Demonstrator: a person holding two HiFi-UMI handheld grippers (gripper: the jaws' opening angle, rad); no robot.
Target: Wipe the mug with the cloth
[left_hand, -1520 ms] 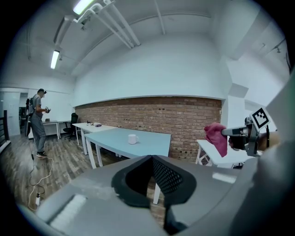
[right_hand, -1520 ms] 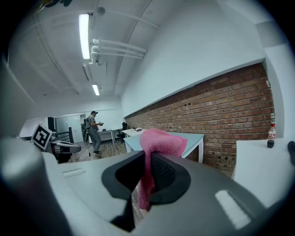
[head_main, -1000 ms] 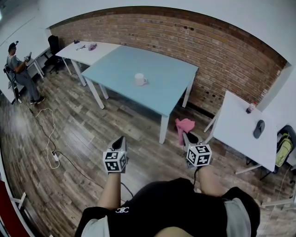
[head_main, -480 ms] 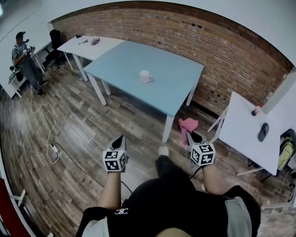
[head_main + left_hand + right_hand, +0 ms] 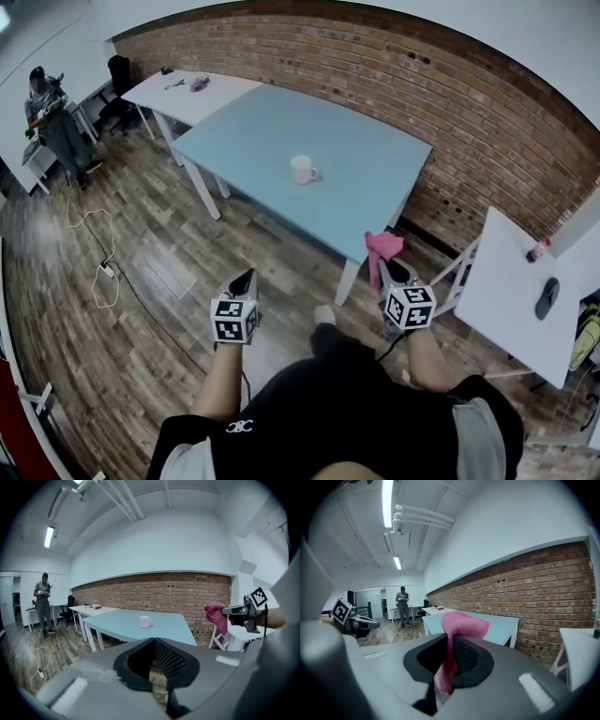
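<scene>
Mug [image 5: 302, 169]: white, standing upright near middle of pale blue bench [image 5: 253, 122], handle pointing toward 3 o'clock in head view. Cloth [image 5: 382, 246]: pink, being pinched between closed jaws of right gripper [image 5: 390, 270], bunching up over jaw tips; mug sitting at 11 o'clock from there, well apart. Left gripper [image 5: 244, 281]: jaws pressing fully together, gripping nothing; mug sitting at 1 o'clock, well apart.
</scene>
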